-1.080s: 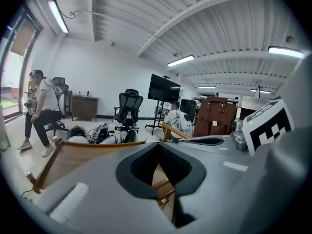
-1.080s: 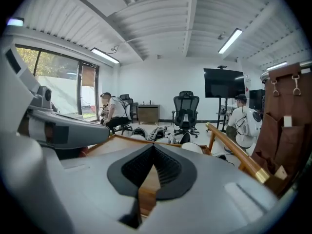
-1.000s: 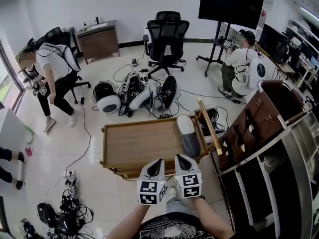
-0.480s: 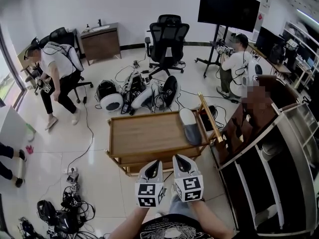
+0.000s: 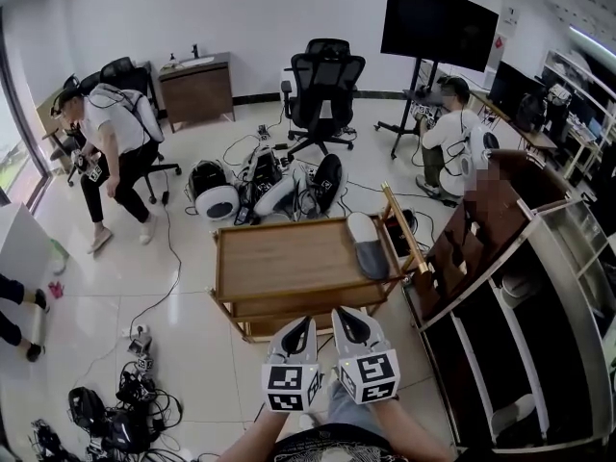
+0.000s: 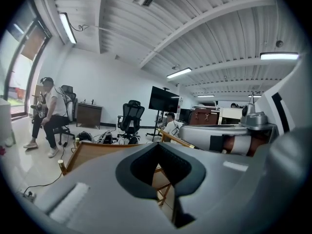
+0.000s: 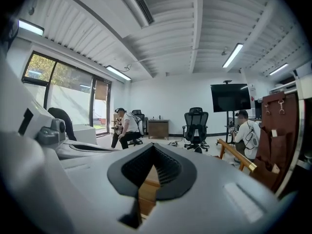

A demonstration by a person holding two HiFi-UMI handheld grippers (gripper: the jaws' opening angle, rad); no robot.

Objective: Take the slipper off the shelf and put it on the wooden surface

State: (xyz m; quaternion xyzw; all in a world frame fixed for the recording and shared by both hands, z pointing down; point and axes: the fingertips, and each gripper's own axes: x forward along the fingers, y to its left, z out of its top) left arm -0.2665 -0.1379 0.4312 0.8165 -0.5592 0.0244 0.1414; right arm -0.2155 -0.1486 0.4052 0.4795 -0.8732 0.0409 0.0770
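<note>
Here the slipper (image 5: 366, 245) lies on the wooden surface (image 5: 279, 258), shelf (image 5: 500, 275) beside it, left tongs (image 5: 305, 321) and right tongs (image 5: 340, 313) closed, empty.

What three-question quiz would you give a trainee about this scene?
1. True or false: the grey slipper lies on the wooden surface.
2. In the head view, which end of the wooden surface is the slipper at? A) left B) middle C) right
3. Fill in: the left claw and right claw, both shut, hold ____.

Key: 1 true; 2 C; 3 nothing.
</note>
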